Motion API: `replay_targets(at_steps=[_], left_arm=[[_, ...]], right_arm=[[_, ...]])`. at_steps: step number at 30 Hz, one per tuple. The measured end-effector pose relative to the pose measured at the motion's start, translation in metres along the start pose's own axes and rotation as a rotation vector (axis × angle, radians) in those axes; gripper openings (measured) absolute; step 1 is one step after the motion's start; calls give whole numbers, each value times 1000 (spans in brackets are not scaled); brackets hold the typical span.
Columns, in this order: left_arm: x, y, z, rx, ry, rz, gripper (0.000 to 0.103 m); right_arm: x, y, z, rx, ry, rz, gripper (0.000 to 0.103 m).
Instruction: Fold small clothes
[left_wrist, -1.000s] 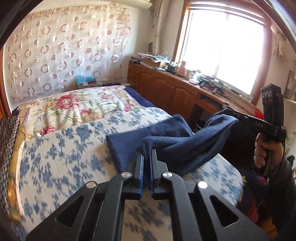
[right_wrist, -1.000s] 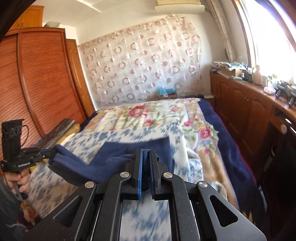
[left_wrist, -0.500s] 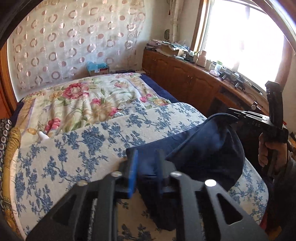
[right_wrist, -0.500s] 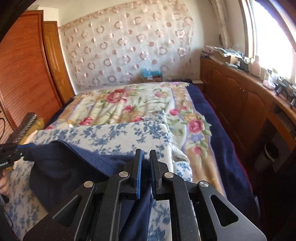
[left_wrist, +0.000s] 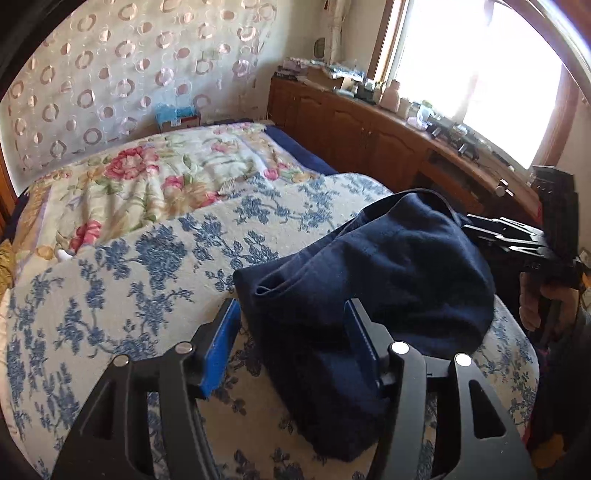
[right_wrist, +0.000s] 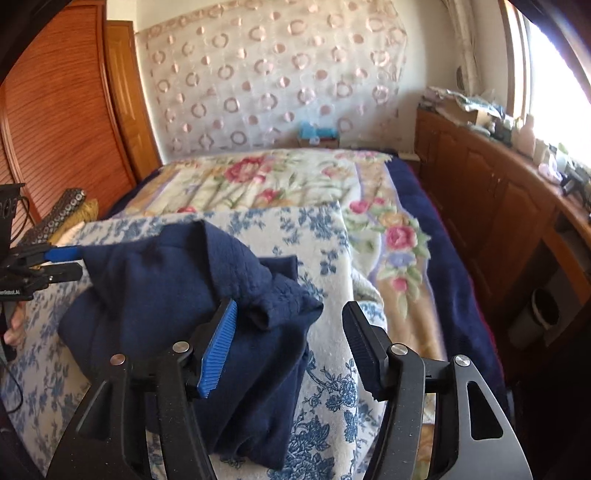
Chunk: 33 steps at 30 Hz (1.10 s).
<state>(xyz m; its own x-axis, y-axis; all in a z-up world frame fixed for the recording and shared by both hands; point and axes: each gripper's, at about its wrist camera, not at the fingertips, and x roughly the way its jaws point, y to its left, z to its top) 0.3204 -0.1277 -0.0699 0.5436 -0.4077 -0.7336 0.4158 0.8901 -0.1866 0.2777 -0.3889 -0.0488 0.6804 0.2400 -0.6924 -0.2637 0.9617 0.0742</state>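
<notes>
Left gripper (left_wrist: 291, 339) spread wide, released, straddling the dark navy fleece garment (left_wrist: 369, 280) bunched on the blue-floral bedspread (left_wrist: 110, 295). Right gripper (right_wrist: 290, 341) at 3 o'clock also released, garment edge between its fingers. Fold likely just dropped; next, probably regrasp and flatten. No containers holding anything visible.

From the left wrist, the navy garment (left_wrist: 373, 280) covers the fingertips of the right gripper (left_wrist: 476, 230) beyond it, and the hand (left_wrist: 535, 299) on that gripper's handle runs off the right edge. The small things on the wooden counter (left_wrist: 399, 122) under the glaring window (left_wrist: 480, 66) are washed out, perhaps bottles. From the right wrist, the left gripper (right_wrist: 68, 262) off to the left is cut by the frame edge.
</notes>
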Motion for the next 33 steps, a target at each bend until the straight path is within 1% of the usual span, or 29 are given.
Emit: replay_targets(at_steps=[2,3,6,8,10,14,16,18,20,21,23,26,28,29,31,33], left_arm=[[11,-3,6,30,6,18,57],[19,-3,10,35,13,38,57],[33,2,18,43,16,59,58],[45,7,21,37,41,50,58],[47,11,21,31,38,42,60],[46,14,19,28,27,41,61],[41,15,20,17,21,48,61],[31,16,19,11,0,65,61],[27,19,18,11,2,70,61],[28,20,17,12,7,69,61],[31,24,14,9,27,71,61],[34,27,12,-10,37,57,61],[37,27,13,-15,41,48,61],[39,26,13,-15,44,43,61],[41,27,14,-27,47,21,59],[42,29,13,-49,54,-23,56]], right_arm=[[5,-4,1,19,-3,21,61],[5,-5,2,22,-9,20,61],[0,-9,9,29,-35,-4,61],[-8,-9,12,27,-50,-7,61],[-15,-9,15,19,-52,-2,61],[-23,-3,12,-7,-43,11,61],[-15,1,9,-16,-11,31,62],[0,3,7,-17,26,24,62],[14,1,7,-11,46,21,63],[18,1,7,-3,49,22,64],[26,-2,8,16,58,25,71],[37,-7,7,47,86,37,76],[43,-9,6,57,101,44,77],[47,-12,4,75,116,62,77],[50,-15,3,105,138,98,77],[53,-16,3,120,148,123,77]])
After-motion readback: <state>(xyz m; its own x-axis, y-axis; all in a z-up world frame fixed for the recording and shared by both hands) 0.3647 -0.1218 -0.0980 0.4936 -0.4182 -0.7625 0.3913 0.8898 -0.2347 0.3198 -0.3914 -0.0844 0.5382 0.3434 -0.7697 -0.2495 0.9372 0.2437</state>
